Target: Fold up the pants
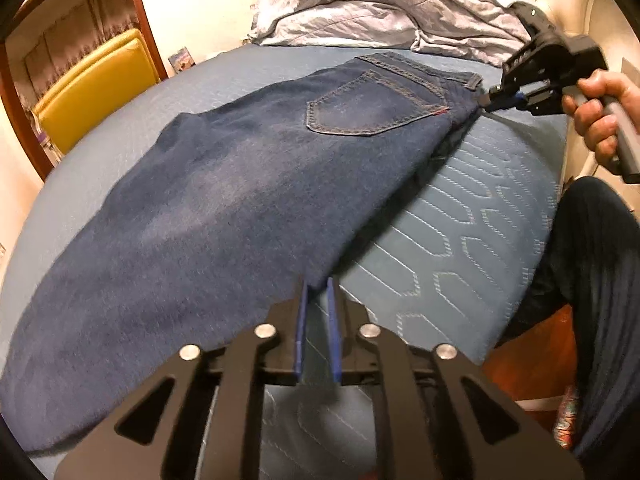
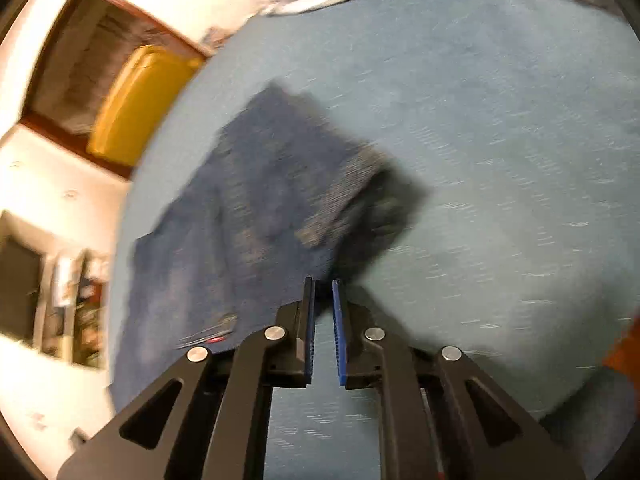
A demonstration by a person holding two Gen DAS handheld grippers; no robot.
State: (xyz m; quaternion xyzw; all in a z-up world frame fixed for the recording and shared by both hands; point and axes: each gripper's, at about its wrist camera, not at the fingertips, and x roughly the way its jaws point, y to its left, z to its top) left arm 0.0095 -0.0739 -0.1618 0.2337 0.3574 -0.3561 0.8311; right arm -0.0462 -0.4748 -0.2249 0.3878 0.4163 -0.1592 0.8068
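Bare mattress [image 1: 460,216] beside jeans [image 1: 224,184]; rumpled duvet [image 1: 380,4] seemingly blocks beyond.

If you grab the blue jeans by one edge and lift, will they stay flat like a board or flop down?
The jeans would probably flop: they lie limp and folded on the bed cover. The thick denim, pocket and seams suggest they are fairly heavy, so they would likely sag. The rough cloth probably won't slip easily.

Dark blue jeans [image 1: 224,184] lie folded lengthwise, back pocket up.
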